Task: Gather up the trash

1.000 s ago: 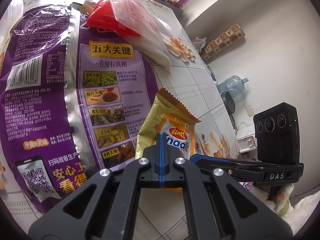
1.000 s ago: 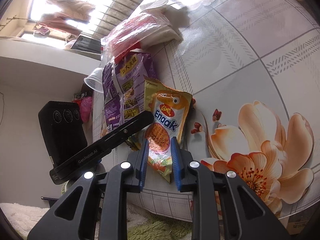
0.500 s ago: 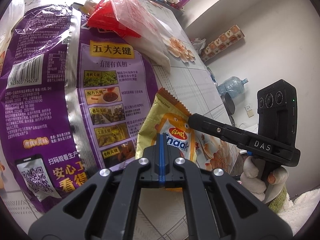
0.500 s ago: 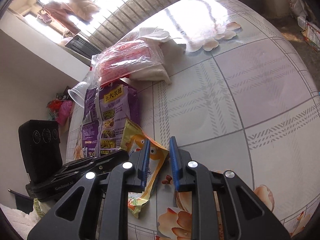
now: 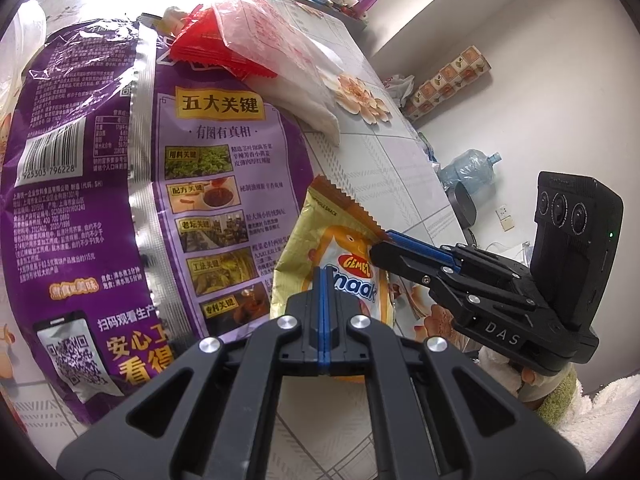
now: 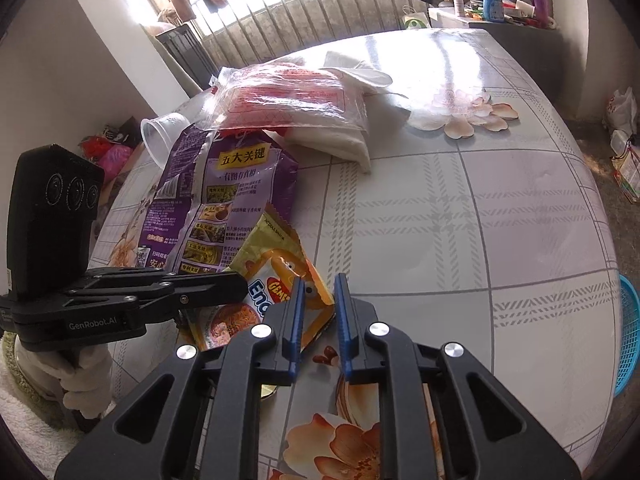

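Left gripper (image 5: 324, 292): fingers pressed flat together, blue pads meeting with no gap; clamped on the near end of the yellow packet (image 5: 332, 248); in the right wrist view it reaches in from the left edge, its tip on the packet (image 6: 224, 286)
Right gripper (image 6: 318, 312): jaws parted, a clear gap between the blue pads; the packet's orange corner sits in that gap; whether the pads touch it cannot be told; in the left wrist view its tip lies at the packet's right edge, near the sawtooth seal (image 5: 384, 246)
Packet (image 6: 276, 276): yellow and orange noodle snack wrapper; near the table's front edge; its far end tilts up against the purple bag (image 5: 120, 184)
Purple bag: large, crumpled, printed side up; just behind and left of the packet, toward the table's left edge (image 6: 224, 200)
Clear bag (image 6: 288, 98): red print inside; rests on the far end of the purple bag; red wrappers (image 5: 216, 50) lie under it
White cloth (image 6: 340, 140): folded; under and right of the clear bag, toward the table's middle
Cup (image 6: 162, 132): clear plastic, on its side; at the table's left edge, touching the purple bag's far corner
Table (image 6: 500, 216): pale checked cover with flower prints; one flower at the front edge under the right gripper, one near the far right
Basket (image 6: 628, 336): blue, beyond the table's right edge, partly cut off
Water jug (image 5: 468, 170): blue, on the floor off the table's right side
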The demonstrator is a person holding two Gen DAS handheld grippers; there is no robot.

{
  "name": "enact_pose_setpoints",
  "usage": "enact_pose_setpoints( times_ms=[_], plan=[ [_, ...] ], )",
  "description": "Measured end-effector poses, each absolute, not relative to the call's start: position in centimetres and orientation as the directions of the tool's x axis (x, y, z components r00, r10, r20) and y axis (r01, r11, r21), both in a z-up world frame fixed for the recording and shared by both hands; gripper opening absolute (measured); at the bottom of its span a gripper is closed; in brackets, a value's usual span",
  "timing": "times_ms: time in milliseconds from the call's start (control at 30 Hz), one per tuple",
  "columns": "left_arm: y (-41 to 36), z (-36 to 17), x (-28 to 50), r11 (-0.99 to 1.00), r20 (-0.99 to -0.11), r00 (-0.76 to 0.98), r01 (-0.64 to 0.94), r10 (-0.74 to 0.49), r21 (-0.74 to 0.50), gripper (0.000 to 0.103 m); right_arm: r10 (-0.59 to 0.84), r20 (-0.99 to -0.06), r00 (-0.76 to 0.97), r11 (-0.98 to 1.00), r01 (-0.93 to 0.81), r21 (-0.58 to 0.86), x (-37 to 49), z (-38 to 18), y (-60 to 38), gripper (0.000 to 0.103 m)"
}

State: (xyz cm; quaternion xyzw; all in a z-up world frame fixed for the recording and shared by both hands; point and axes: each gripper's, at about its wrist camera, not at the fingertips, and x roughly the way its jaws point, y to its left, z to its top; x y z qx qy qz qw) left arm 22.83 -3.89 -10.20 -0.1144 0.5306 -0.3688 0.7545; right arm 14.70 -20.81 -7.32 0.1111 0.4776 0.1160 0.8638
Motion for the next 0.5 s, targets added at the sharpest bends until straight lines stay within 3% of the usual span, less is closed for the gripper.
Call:
enact_pose_setpoints(
  times_ms=[167,367,500],
  plan=[
    [-5.4,-8.5,23.2,0.740,-0.765,0.170,0.451,-0.621,-0.500,0.000,0.288,-0.788,0.545,0.956,-0.122,0.265,14.1,-6.6,-21.0,0.002],
    [-6.4,-1.6,24.8,0.708,-0.695,0.270,0.522,-0.667,-0.477,0.000,0.294,-0.707,0.643,0.951,-0.124,0.283,12.8,-3.0,-23.2,0.002],
    [-8.5,1.9,27.1,0.712,-0.674,0.346,0.583,-0.653,-0.391,0.001,0.260,-0.661,0.704,0.957,-0.095,0.275,12.8,-0.8,-25.5,0.002]
  ],
)
